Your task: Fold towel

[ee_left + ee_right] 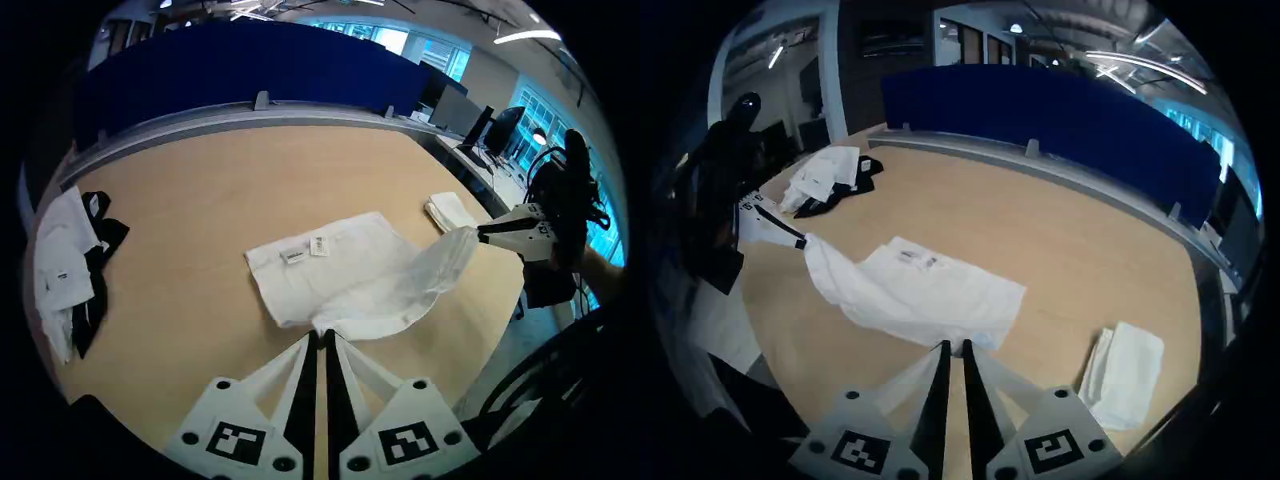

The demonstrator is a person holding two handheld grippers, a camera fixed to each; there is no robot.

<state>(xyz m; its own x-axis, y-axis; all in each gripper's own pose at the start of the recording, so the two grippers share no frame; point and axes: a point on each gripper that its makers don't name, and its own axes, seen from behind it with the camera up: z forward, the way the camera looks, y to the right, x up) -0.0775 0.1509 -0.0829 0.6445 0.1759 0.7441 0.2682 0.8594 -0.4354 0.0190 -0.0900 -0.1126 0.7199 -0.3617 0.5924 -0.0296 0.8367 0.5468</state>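
- The white towel (336, 272) lies mid-worktop (200, 200), its two near corners lifted.
- Left gripper (320, 334): jaws clamped on one near corner.
- Right gripper (954, 346): jaws pinched on the other corner.
- A folded towel (450, 210) lies at the right edge; a pile of black and white cloths (68, 264) lies at the left edge.

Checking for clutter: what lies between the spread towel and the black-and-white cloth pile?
Bare tabletop between the towel and the cloth pile, in the left gripper view.
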